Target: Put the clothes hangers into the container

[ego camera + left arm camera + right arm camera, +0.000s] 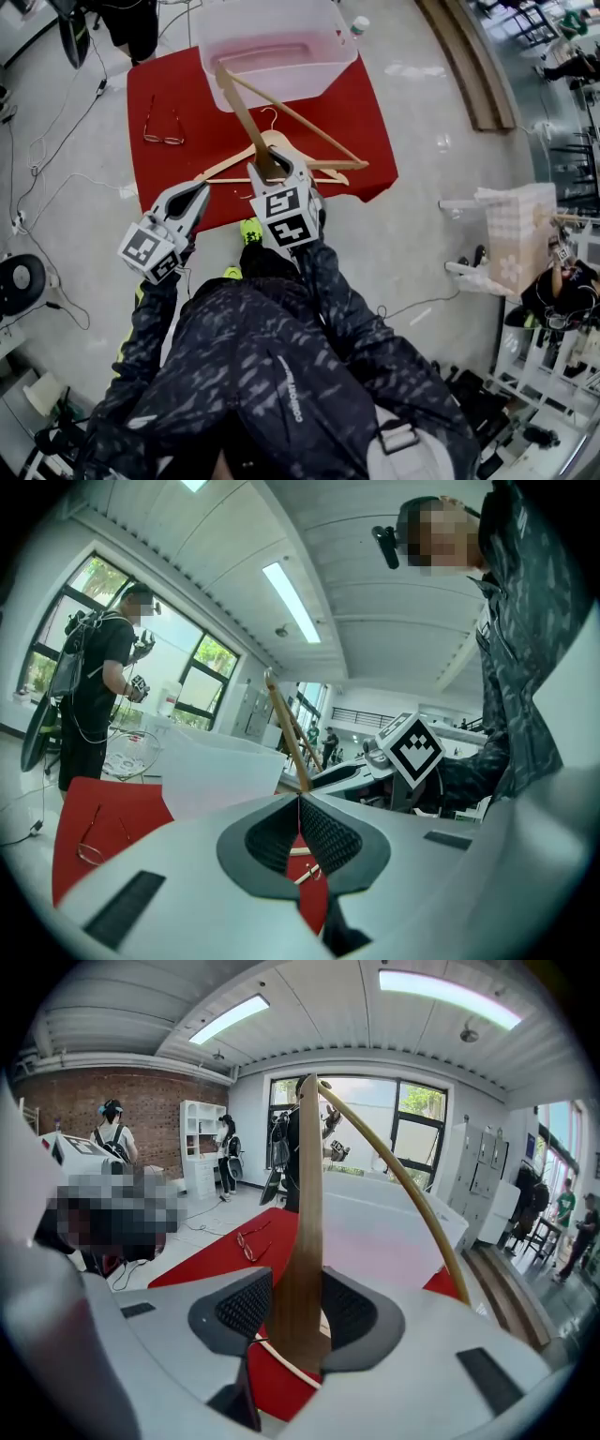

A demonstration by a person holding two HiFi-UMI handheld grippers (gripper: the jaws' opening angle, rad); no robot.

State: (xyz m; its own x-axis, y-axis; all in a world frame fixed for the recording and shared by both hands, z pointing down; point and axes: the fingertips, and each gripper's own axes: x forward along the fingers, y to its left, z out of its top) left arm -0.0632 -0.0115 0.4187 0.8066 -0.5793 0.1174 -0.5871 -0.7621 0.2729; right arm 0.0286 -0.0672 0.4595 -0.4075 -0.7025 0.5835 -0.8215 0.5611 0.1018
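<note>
Transfer step in hand: right tool (267, 173) clamps a wooden hanger (242, 114), held tilted; left tool (199, 194) closed, empty. Next: carry over container (328, 80), release.

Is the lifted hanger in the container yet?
Out. The right gripper holds the hanger tilted above the red cloth, its corner at the container wall.

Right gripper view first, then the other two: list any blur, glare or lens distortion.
Right gripper view: fisheye with dark corners; the held hanger is soft up close; ceiling lights blow out. Left gripper view: same fisheye, windows bright. Head view: evenly lit, sharp, straight edges bowed near the borders.
</note>
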